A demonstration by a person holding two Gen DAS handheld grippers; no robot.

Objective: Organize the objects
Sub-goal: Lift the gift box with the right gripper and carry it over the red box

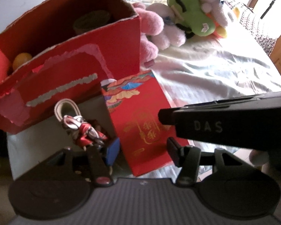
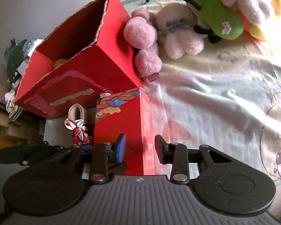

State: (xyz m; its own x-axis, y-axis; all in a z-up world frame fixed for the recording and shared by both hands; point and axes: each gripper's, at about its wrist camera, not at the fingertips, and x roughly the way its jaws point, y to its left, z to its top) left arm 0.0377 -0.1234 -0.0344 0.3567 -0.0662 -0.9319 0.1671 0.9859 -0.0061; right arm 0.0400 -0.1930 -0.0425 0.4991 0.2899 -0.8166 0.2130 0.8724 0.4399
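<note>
A small red gift box point(image 1: 142, 123) with gold print and a colourful top band stands on the bed in front of a big open red cardboard box point(image 1: 69, 60). My left gripper point(image 1: 140, 150) is open around the small box's lower part. My right gripper point(image 2: 140, 148) is open too, its fingers either side of the same small box point(image 2: 121, 123). Its black body crosses the left wrist view point(image 1: 234, 123). A red-and-white toy figure point(image 1: 84, 129) with a white loop lies left of the small box, also in the right wrist view point(image 2: 78, 131).
The big box point(image 2: 80, 61) holds an orange ball point(image 1: 21, 59) and a dark round thing point(image 1: 91, 21). Pink, white and green plush toys point(image 2: 211, 18) lie behind on the pale bedsheet point(image 2: 224, 97). Clutter sits at the far left off the bed point(image 2: 15, 69).
</note>
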